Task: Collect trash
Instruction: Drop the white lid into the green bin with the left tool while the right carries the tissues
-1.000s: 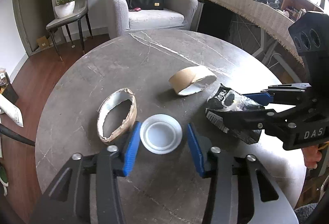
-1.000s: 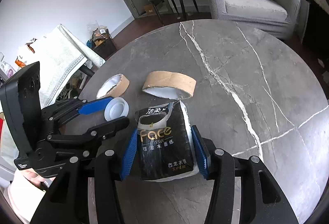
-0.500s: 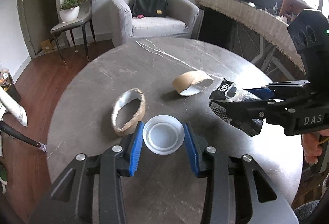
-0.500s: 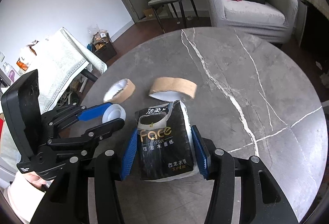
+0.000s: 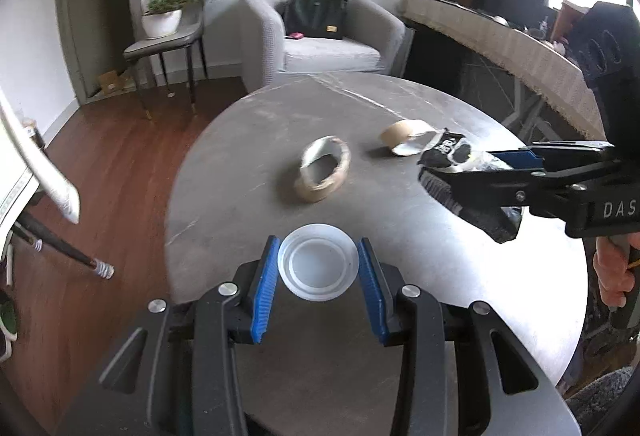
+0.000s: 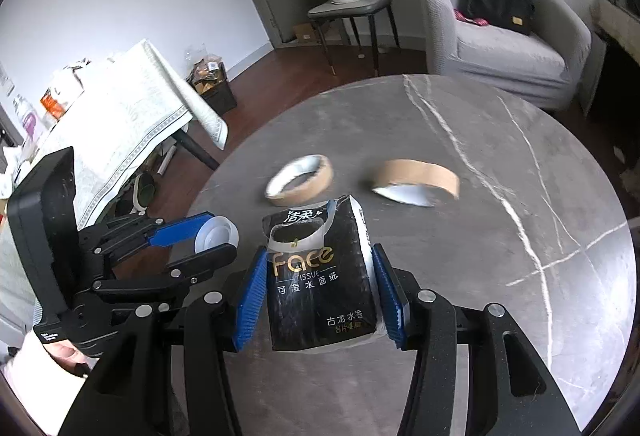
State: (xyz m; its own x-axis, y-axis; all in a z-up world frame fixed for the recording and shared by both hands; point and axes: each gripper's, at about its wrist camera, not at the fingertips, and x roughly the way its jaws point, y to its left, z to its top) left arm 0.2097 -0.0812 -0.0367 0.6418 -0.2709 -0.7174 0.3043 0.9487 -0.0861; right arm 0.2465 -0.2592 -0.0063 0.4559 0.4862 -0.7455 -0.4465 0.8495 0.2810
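Note:
My left gripper (image 5: 319, 268) is shut on a white plastic lid (image 5: 319, 261) and holds it above the round grey marble table (image 5: 400, 276). My right gripper (image 6: 320, 284) is shut on a black tissue pack (image 6: 318, 276) and holds it above the table. The left gripper with the lid also shows in the right wrist view (image 6: 212, 236). The right gripper with the pack shows in the left wrist view (image 5: 472, 176). Two cardboard tape rings lie on the table: one nearer (image 5: 323, 169) and one farther (image 5: 402, 137).
A grey armchair (image 5: 320, 36) with a black bag stands behind the table. A chair with a potted plant (image 5: 168, 32) stands at the back left. A cloth-covered table (image 6: 112, 124) is to the left, over wooden floor (image 5: 112, 196). A long counter (image 5: 520, 48) runs along the right.
My left gripper has shut on the white lid and lifted it off the table, pulling back. My right gripper has risen and pulled back with the tissue pack. The tape rings stayed in place.

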